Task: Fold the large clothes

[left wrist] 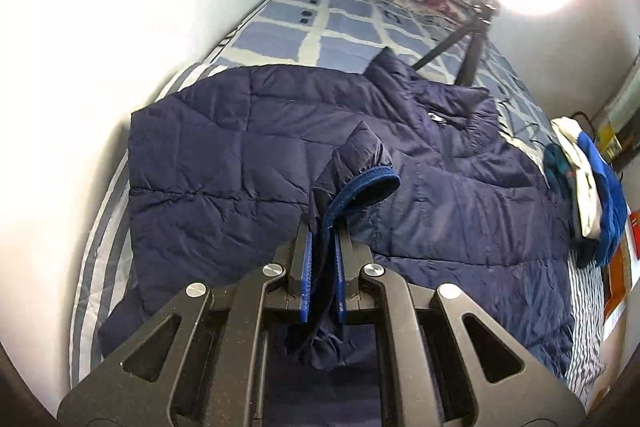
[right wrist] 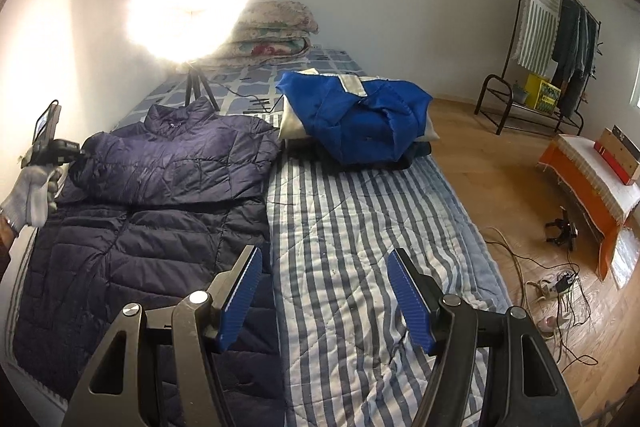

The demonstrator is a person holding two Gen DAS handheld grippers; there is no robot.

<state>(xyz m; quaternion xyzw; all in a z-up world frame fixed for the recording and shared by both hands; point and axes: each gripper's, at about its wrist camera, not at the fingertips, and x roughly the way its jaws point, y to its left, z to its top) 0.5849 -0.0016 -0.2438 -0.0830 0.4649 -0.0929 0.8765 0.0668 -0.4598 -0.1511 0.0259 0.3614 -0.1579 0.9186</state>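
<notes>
A navy quilted puffer jacket (left wrist: 248,147) lies spread on the bed; it also shows in the right wrist view (right wrist: 160,179) at the left side of the bed. My left gripper (left wrist: 323,227) is shut on the jacket's sleeve just behind its blue ribbed cuff (left wrist: 364,193), held above the jacket body. In the right wrist view the left gripper (right wrist: 76,151) sits at the jacket's far left, held by a gloved hand. My right gripper (right wrist: 326,267) is open and empty above the striped bedcover, just right of the jacket's hem.
The striped quilt (right wrist: 360,227) covers the bed. A pile of folded clothes with a blue garment (right wrist: 356,115) on top lies mid-bed. A folded floral quilt (right wrist: 272,35) and a lamp tripod (right wrist: 196,87) stand at the head. Cables (right wrist: 552,283), an orange bench (right wrist: 588,179) and a clothes rack (right wrist: 560,39) are on the floor at right.
</notes>
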